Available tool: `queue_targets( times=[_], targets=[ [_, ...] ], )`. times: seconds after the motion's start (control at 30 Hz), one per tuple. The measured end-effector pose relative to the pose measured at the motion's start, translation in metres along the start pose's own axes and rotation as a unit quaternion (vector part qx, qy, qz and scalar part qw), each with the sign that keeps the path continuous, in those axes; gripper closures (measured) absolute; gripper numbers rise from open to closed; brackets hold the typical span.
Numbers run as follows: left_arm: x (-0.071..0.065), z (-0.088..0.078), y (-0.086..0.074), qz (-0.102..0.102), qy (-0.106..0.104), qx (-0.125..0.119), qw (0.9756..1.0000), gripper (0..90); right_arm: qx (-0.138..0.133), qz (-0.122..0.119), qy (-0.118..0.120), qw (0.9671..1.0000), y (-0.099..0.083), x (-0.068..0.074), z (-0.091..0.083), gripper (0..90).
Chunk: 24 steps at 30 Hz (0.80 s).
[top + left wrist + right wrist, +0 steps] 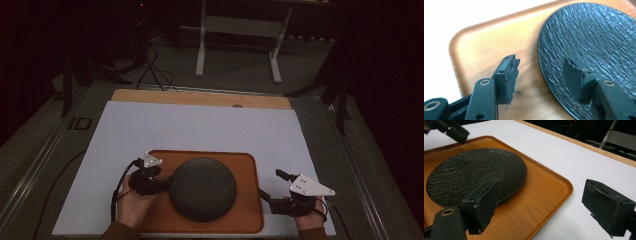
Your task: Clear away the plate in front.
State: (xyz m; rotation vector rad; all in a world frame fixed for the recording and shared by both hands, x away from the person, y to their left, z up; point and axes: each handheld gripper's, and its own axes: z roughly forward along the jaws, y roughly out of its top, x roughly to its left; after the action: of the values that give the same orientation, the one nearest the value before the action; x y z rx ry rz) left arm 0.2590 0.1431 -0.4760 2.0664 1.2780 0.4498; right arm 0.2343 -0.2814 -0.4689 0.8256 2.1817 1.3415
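Dark textured round plate (pixel 202 188) lies flat on the wooden tray (pixel 247 165), roughly centred, w/ tray sitting at the near edge of the white surface (pixel 200 125). Left gripper (pixel 159 186) is at the plate's left rim, above the tray's left part; in the left gripper view its jaws stand apart, released, one pad (pixel 511 75) over bare tray wood, the other over the plate's edge, nothing pinched btwn them. Plate (pixel 594 37) not held. Right gripper (pixel 272 187) sits just off the tray's right edge over the white surface, apart from the plate; in the right gripper view its jaws gape wide, empty, one over the tray (pixel 541 202), the other over the sheet. Plate (pixel 474 175) untouched by it.
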Motion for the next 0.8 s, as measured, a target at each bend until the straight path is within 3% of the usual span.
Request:
queue_targets(
  times=[0.13, 0.3, 0.4, 0.5, 0.67, 0.8],
  targets=[
    [-0.001, -0.018, 0.007, 0.049, 0.017, -0.044, 0.9977, 42.1, 0.001, -0.001, 0.000, 1.0000, 0.000, 0.000, 0.000, 13.9],
    [0.009, -0.040, 0.009, 0.072, 0.021, -0.097, 0.9924, 39.7, 0.002, -0.001, 0.000, 1.0000, 0.000, 0.000, 0.001, 13.9],
    [0.019, -0.052, 0.008, 0.077, 0.037, -0.126, 0.9883, 38.3, 0.001, -0.001, 0.000, 1.0000, 0.000, -0.001, 0.000, 13.9],
    [0.028, -0.063, 0.006, 0.082, 0.070, -0.143, 0.9839, 37.7, 0.000, 0.000, 0.000, 1.0000, 0.000, -0.001, 0.000, 13.8],
    [0.040, -0.075, 0.003, 0.081, 0.085, -0.160, 0.9801, 36.0, -0.001, 0.001, -0.002, 1.0000, 0.000, -0.002, -0.001, 13.8],
    [0.049, -0.085, -0.004, 0.080, 0.095, -0.186, 0.9746, 35.6, -0.003, 0.006, -0.005, 1.0000, 0.000, -0.004, -0.002, 13.8]
  ],
)
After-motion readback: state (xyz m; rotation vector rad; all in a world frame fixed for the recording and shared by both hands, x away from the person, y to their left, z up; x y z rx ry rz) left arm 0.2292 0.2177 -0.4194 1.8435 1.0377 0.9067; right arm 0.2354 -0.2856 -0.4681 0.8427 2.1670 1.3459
